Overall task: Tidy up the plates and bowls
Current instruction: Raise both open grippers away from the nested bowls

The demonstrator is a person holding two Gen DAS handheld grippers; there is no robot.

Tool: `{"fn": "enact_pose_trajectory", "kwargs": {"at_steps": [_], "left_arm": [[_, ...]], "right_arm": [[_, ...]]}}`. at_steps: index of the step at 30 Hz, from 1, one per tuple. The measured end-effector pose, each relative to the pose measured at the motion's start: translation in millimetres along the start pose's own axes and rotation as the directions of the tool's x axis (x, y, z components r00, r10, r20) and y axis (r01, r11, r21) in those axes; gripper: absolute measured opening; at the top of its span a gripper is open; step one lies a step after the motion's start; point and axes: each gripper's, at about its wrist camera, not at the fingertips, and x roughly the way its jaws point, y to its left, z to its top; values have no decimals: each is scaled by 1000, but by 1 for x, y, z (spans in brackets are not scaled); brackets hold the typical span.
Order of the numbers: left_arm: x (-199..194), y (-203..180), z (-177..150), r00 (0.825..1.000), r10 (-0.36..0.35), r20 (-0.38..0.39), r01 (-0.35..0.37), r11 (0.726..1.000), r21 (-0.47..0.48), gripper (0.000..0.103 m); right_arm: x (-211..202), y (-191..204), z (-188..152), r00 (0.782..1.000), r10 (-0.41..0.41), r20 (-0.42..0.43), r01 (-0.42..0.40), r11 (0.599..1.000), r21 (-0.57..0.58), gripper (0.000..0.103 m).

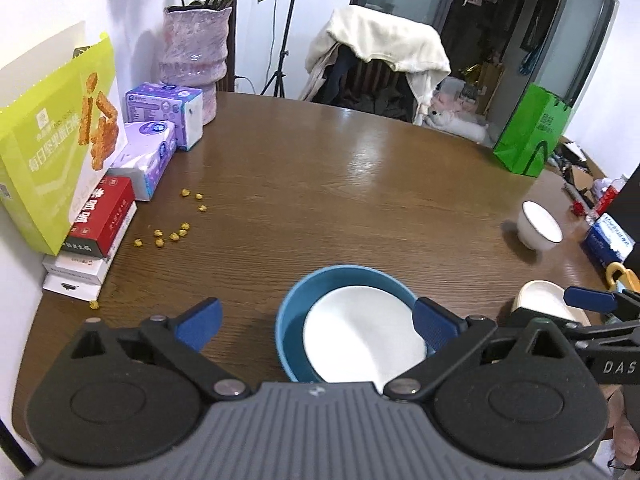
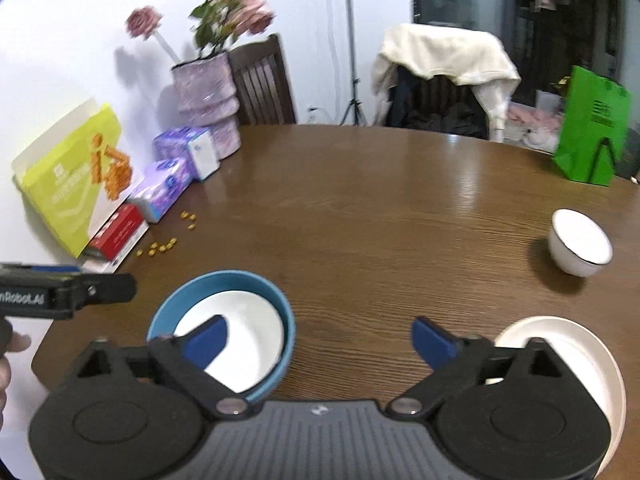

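Observation:
A blue bowl (image 1: pixel 296 300) sits on the brown table near its front edge, with a white plate (image 1: pixel 360 332) lying tilted inside it. They also show in the right wrist view: the blue bowl (image 2: pixel 248 280) and the white plate (image 2: pixel 240 320). My left gripper (image 1: pixel 316 320) is open and empty, its jaws spread over the bowl. My right gripper (image 2: pixel 320 340) is open and empty, between the blue bowl and a cream plate (image 2: pixel 580 344). The cream plate (image 1: pixel 544 300) is at the right. A small white bowl with a dark rim (image 1: pixel 538 226) (image 2: pixel 580 244) stands farther right.
Boxes line the left wall: a yellow-green snack box (image 1: pixel 52 152), purple tissue packs (image 1: pixel 148 152), a red box (image 1: pixel 100 216). Several small yellow bits (image 1: pixel 176 232) lie near them. A pink vase (image 1: pixel 196 56) and a green bag (image 1: pixel 528 132) stand at the back.

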Motion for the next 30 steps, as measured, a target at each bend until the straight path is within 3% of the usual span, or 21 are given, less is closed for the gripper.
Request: {"fn": "enact_pose_trajectory", "kwargs": {"at_steps": [10,19,30], "left_arm": [[-7,-27,0,996,-76,36,75,996,51,103],[-14,-59,0,988,-136,77,123,980,154,103],[-20,-72,2,976,-184,114,160,969,190,103]], "right_arm": [[-42,-23,-14,991,-80,107,69,992,107,103],[-60,-39,-23,982,-116,148,85,976,199,103],[-73,-46,-28,975,-149,167,105,964,243,103]]}}
